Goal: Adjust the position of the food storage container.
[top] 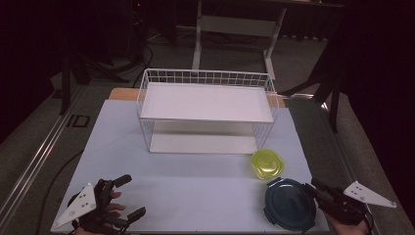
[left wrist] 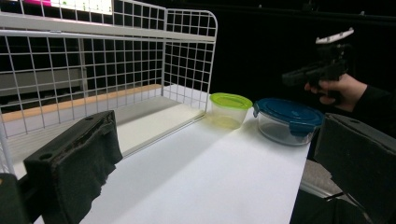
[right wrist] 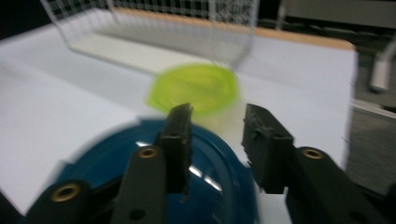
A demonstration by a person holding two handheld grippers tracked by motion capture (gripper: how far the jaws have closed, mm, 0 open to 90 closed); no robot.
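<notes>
A round glass container with a dark blue lid (top: 289, 204) (left wrist: 286, 117) (right wrist: 140, 182) sits at the table's front right. Just behind it stands a small container with a yellow-green lid (top: 267, 164) (left wrist: 229, 108) (right wrist: 196, 88). My right gripper (top: 313, 190) (right wrist: 219, 130) hovers at the blue lid's right edge, open, with nothing held between its jaws; the view is blurred. My left gripper (top: 132, 197) (left wrist: 217, 163) rests at the front left, wide open and empty, pointing across the table towards both containers.
A white two-tier wire rack (top: 205, 78) (left wrist: 140, 51) stands at the back middle of the white table (top: 195, 181), both shelves bare. The other hand's gripper (left wrist: 317, 70) shows beyond the containers. Dark floor and stands surround the table.
</notes>
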